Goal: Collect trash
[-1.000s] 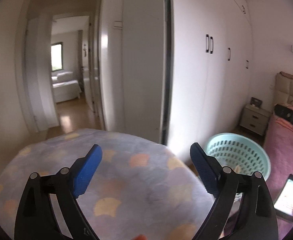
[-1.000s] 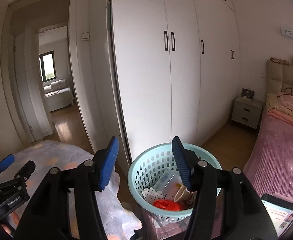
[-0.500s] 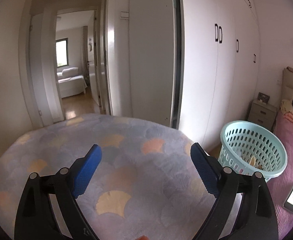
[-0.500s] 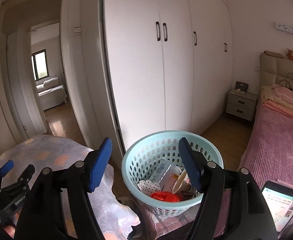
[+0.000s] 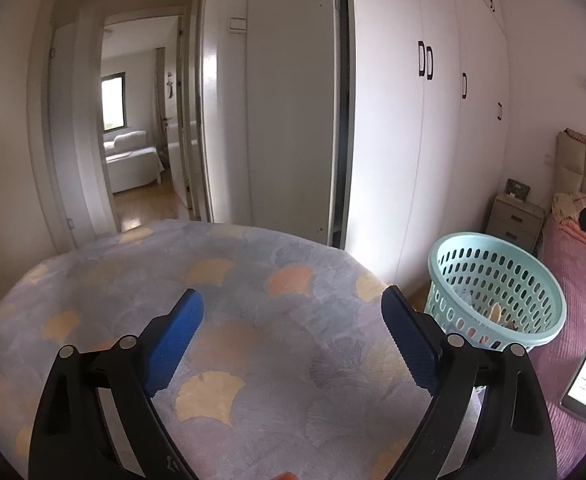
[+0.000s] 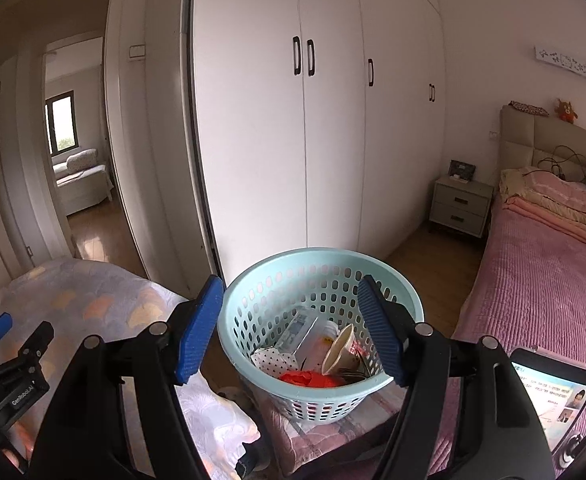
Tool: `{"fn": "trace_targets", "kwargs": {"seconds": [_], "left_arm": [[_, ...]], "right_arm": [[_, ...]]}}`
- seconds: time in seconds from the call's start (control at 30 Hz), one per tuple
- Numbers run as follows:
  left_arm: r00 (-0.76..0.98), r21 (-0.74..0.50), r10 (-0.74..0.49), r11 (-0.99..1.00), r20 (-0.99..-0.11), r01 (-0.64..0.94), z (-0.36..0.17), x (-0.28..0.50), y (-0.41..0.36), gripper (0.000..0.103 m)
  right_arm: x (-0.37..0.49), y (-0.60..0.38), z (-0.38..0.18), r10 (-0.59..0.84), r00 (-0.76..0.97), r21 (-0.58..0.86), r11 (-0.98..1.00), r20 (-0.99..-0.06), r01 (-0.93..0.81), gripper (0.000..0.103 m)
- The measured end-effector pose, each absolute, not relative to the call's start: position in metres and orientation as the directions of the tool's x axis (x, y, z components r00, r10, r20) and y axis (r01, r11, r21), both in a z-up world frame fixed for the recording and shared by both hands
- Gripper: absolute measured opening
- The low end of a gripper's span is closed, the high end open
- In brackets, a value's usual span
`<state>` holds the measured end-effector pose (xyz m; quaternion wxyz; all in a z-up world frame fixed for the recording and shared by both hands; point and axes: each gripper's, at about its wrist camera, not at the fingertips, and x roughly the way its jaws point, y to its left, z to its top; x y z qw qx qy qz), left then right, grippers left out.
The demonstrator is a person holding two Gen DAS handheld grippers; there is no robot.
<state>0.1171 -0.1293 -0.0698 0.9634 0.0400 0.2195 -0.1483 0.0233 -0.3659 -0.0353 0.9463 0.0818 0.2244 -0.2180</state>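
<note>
Both jaws apparently wide, empty.

A home bedroom. Tall white built-in wardrobe [image 6: 333,120] w/ black handles along one wall, bed [image 6: 541,280] w/ pink ribbed cover, folded blankets and padded headboard [image 6: 549,140], small 2-drawer nightstand [image 6: 459,204] in the corner by the bed. Wood floor [image 6: 437,260]. Open doorway [image 5: 133,120] shows another room w/ a white bed and window. Second bed w/ shell-pattern quilt [image 5: 213,320] near the door.
</note>
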Motion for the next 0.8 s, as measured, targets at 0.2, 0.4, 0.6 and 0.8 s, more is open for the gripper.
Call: {"fn": "trace_targets", "kwargs": {"seconds": [0.2, 0.4, 0.6, 0.8], "left_arm": [[0.853, -0.009, -0.278, 0.952, -0.442, 0.306, -0.069, 0.119, -0.125, 0.090], [0.833, -0.052, -0.310, 0.945, -0.458, 0.323, -0.069, 0.121, -0.123, 0.090], [0.833, -0.049, -0.308, 0.945, -0.460, 0.322, -0.070, 0.121, -0.123, 0.090], [0.830, -0.049, -0.309, 0.945, -0.464, 0.324, -0.070, 0.121, -0.124, 0.091]], "right_arm": [[0.031, -0.364, -0.039, -0.369, 0.801, 0.061, 0.893, -0.471, 0.446, 0.066], [0.032, -0.363, -0.045, -0.361, 0.800, 0.063, 0.895, -0.479, 0.441, 0.066], [0.033, -0.365, -0.046, -0.356, 0.800, 0.065, 0.897, -0.483, 0.438, 0.066], [0.032, -0.368, -0.047, -0.345, 0.803, 0.075, 0.899, -0.485, 0.431, 0.066]]}}
